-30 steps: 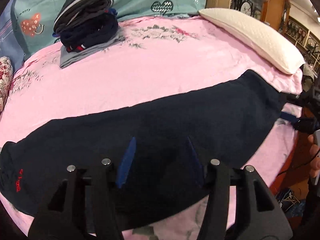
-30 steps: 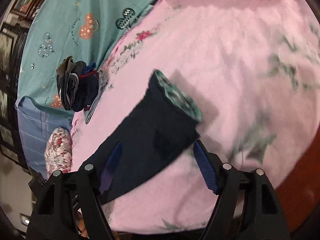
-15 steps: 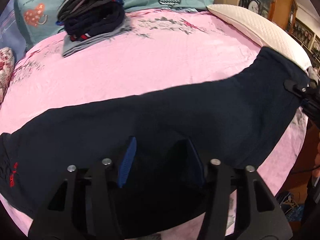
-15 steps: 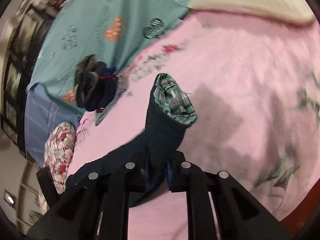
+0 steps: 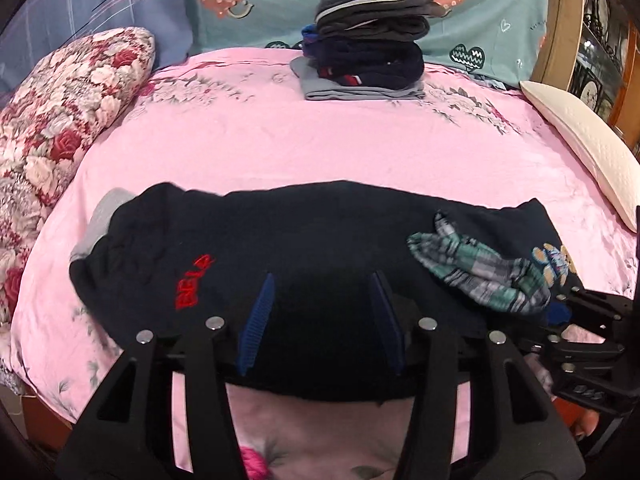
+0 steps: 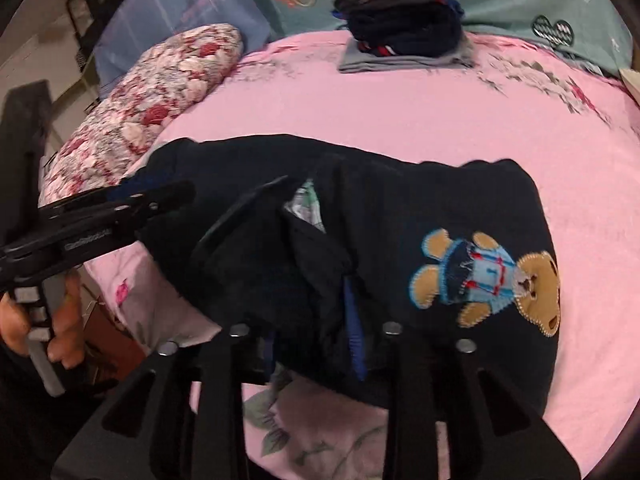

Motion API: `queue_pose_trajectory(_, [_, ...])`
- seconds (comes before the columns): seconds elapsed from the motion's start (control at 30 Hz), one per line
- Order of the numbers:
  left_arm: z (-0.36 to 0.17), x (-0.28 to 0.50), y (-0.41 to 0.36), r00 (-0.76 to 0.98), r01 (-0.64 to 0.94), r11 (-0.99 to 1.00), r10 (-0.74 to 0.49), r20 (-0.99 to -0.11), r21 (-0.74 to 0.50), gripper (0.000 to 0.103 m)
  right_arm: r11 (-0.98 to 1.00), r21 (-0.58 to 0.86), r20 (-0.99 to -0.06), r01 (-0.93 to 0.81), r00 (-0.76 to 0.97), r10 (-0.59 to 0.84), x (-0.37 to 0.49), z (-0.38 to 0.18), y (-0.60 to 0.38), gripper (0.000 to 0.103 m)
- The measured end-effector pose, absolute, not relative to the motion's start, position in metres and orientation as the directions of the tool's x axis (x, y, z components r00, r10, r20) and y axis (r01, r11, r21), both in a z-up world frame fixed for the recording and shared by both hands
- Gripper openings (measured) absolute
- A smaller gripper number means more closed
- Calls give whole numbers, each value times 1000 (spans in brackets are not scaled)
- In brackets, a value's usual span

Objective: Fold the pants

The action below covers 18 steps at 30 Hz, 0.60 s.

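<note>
Dark navy pants [image 5: 304, 236] lie folded over on the pink bed sheet [image 5: 320, 144], with red lettering at the left and a teddy bear patch [image 6: 492, 280] at the right. The plaid-lined cuff [image 5: 480, 276] lies on top. My left gripper [image 5: 324, 316] is open, its blue pads over the pants' near edge. My right gripper [image 6: 312, 340] has its jaws partly apart with bunched pants fabric between them; it also shows in the left wrist view [image 5: 576, 320] beside the cuff.
A stack of folded clothes [image 5: 368, 40] stands at the back of the bed. A floral pillow [image 5: 60, 120] lies at the left, a white pillow [image 5: 592, 152] at the right. The bed's front edge is just below the grippers.
The right gripper has carried the cuff end leftward over the pants, folding them in half. Its jaws, shut on the fabric before, are now partly apart. The left gripper stayed open.
</note>
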<state>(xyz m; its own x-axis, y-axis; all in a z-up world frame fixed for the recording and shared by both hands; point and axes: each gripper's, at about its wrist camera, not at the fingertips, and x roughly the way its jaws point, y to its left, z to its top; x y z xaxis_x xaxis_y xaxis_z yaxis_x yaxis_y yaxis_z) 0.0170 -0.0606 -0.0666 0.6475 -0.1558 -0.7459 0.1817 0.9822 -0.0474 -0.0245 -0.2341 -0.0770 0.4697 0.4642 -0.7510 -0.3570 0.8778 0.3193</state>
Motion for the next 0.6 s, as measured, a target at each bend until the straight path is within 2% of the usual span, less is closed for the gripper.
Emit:
queue_pose_trajectory(0.07, [-61, 13, -58, 655, 209, 976, -188, -732, -63, 51, 856, 360, -718, -371, 476, 508, -32, -62, -241, 39])
queue_pose_trajectory(0.3, [-45, -8, -107, 676, 389, 921, -314, -667, -39, 58, 885, 285, -666, -369, 588, 460, -54, -14, -267, 41])
queue_pose_trajectory(0.4, [-68, -5, -121, 631, 406, 913, -251, -734, 37, 59, 897, 271, -694, -349, 576, 433, -47, -18, -266, 41])
queue_pose_trajectory(0.5, [-90, -3, -113, 566, 382, 924, -234, -790, 0, 59, 877, 273, -714, -396, 528, 460, -43, -28, -250, 41])
queue_pose_trajectory(0.6, [-95, -8, -104, 565, 369, 929, -245, -788, -23, 62, 856, 258, -736, -448, 483, 474, -35, -39, -226, 41])
